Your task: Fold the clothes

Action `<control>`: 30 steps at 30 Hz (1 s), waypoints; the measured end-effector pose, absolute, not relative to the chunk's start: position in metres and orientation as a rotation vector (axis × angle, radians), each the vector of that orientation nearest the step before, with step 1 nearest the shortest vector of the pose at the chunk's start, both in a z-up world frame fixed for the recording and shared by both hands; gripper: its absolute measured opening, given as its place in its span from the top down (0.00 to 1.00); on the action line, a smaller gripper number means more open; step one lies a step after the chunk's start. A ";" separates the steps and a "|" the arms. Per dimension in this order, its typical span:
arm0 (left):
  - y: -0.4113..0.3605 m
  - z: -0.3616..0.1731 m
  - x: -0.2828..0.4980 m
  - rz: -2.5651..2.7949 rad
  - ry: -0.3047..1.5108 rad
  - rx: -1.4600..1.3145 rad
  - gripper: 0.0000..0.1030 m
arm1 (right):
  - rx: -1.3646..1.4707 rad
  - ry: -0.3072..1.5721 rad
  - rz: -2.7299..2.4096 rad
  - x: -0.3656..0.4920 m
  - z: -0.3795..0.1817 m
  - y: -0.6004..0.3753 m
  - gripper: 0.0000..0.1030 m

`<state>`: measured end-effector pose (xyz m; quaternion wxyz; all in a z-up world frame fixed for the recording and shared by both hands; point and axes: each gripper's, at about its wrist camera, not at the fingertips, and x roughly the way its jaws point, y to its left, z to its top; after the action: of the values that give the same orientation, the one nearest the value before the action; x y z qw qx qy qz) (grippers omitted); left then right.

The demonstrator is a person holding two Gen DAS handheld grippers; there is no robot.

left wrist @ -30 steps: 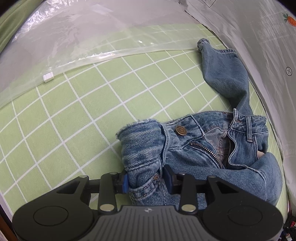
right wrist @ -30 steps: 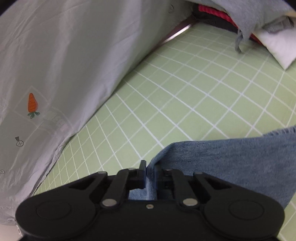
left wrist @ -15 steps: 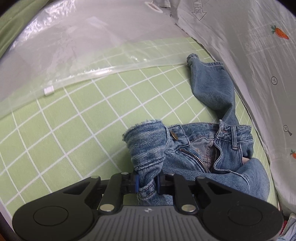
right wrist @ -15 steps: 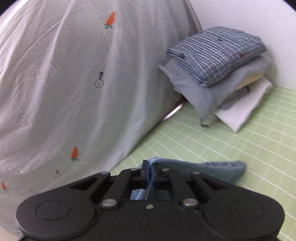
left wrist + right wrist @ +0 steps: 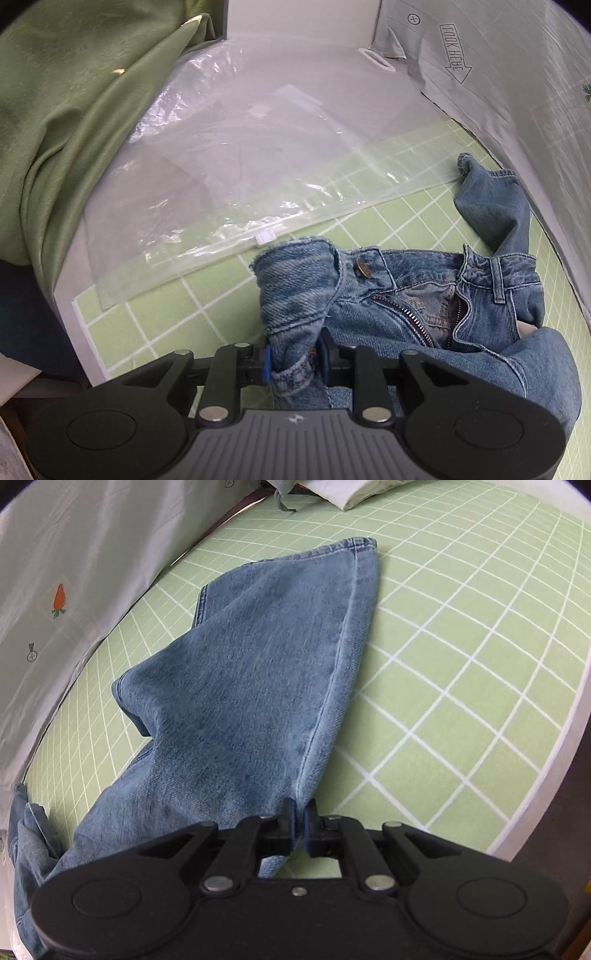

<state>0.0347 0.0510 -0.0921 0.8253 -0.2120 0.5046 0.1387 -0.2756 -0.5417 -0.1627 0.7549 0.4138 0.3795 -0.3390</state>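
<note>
Blue jeans (image 5: 424, 295) lie crumpled on the green grid mat (image 5: 399, 221), fly unzipped, brass button (image 5: 362, 267) showing. My left gripper (image 5: 294, 363) has a thick bunch of the waistband filling the gap between its blue pads. Its jaws are opening, with the pads still against the denim. One trouser leg (image 5: 491, 199) trails off toward the grey sheet. In the right wrist view the other leg (image 5: 258, 664) lies stretched out over the mat, its hem (image 5: 360, 542) far away. My right gripper (image 5: 300, 819) pinches that leg's side seam, its jaws opening slightly.
A clear plastic zip bag (image 5: 240, 166) lies beyond the waistband, with green cloth (image 5: 74, 110) heaped at its left. A grey carrot-print sheet (image 5: 74, 554) rises along the mat's far side. Folded white fabric (image 5: 354, 494) sits at the far end. The mat's edge (image 5: 554, 738) runs at right.
My left gripper carried the waistband leftward, closer to the plastic bag, squeezing tighter and then loosening. My right gripper swung far sideways with the leg, which now lies spread flat on the mat.
</note>
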 end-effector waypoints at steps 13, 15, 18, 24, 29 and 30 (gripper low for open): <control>-0.075 -0.070 -0.020 0.188 1.014 -0.299 0.16 | 0.761 0.811 -0.817 -0.256 -0.154 -0.644 0.24; -0.095 -0.075 -0.025 0.181 1.042 -0.300 0.16 | 0.731 0.836 -0.834 -0.248 -0.162 -0.668 0.24; -0.127 -0.083 -0.030 0.167 1.079 -0.304 0.16 | 0.684 0.847 -0.856 -0.236 -0.169 -0.697 0.23; -0.181 -0.086 -0.017 0.132 1.103 -0.235 0.16 | 0.592 0.845 -0.859 -0.211 -0.178 -0.734 0.19; -0.210 -0.083 0.003 0.134 1.115 -0.177 0.16 | 0.415 0.864 -0.780 -0.194 -0.181 -0.727 0.57; -0.215 -0.082 0.007 0.129 1.113 -0.165 0.15 | 0.388 0.859 -0.754 -0.194 -0.180 -0.725 0.71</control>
<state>0.0068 -0.2150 -0.0816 0.8440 -0.0781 0.5272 0.0612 -0.1937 -0.7254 -0.1797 0.8234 0.1824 0.4037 -0.3546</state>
